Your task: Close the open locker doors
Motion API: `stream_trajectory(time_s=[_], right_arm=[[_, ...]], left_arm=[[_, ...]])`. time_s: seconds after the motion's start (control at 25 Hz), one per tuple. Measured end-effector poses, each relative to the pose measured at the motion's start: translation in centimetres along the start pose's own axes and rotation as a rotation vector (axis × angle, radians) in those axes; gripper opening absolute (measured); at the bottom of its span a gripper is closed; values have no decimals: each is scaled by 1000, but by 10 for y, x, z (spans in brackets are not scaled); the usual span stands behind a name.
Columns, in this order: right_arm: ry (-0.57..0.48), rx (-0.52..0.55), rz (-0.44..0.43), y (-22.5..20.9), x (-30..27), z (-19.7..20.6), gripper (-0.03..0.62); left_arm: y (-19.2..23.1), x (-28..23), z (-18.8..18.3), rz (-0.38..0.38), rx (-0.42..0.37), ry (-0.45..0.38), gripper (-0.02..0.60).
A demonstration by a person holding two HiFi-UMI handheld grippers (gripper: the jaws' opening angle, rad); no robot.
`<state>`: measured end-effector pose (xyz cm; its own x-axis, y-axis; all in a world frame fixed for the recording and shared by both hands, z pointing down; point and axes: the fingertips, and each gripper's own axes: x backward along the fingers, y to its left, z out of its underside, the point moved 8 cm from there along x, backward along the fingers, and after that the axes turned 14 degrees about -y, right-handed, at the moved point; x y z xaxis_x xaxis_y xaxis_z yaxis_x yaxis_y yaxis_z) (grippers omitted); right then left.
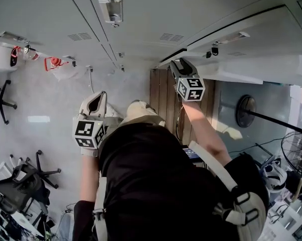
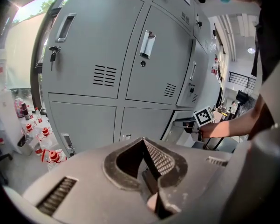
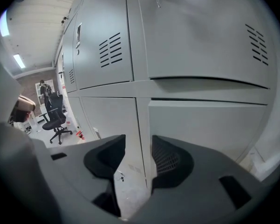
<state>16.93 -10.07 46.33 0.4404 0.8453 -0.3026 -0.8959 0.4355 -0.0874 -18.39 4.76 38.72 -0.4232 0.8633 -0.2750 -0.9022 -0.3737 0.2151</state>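
Note:
A bank of grey lockers (image 1: 140,19) fills the top of the head view. One door (image 1: 251,59) at the right stands swung out from the row. My right gripper (image 1: 177,63) reaches to that door's near edge. In the right gripper view the jaws (image 3: 136,146) stand apart, and the vertical edge of a lower locker door (image 3: 209,125) runs up between them. The pads do not visibly press on it. My left gripper (image 1: 96,97) hangs lower at the left, away from the lockers. Its jaws (image 2: 144,146) are shut on nothing. The left gripper view shows the right gripper's marker cube (image 2: 203,117) beside the open door (image 2: 192,85).
Red-capped bottles (image 1: 53,63) stand on the floor by the lockers' left end. Black office chairs (image 1: 20,182) sit at the lower left. A fan (image 1: 246,109) and cables lie at the right. A wooden panel (image 1: 163,92) lies below the right gripper.

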Motion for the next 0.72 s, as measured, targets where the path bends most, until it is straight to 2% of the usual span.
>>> stream_trajectory(time_s=[0.32,0.72], right_arm=[[4,23,-31,-4,-23,-5,189],[9,29,-32,-5,-31,-6,183]], left_arm=[[2,3,3,-60,17,-5,8],[3,5,5,-81,26,-8,8]])
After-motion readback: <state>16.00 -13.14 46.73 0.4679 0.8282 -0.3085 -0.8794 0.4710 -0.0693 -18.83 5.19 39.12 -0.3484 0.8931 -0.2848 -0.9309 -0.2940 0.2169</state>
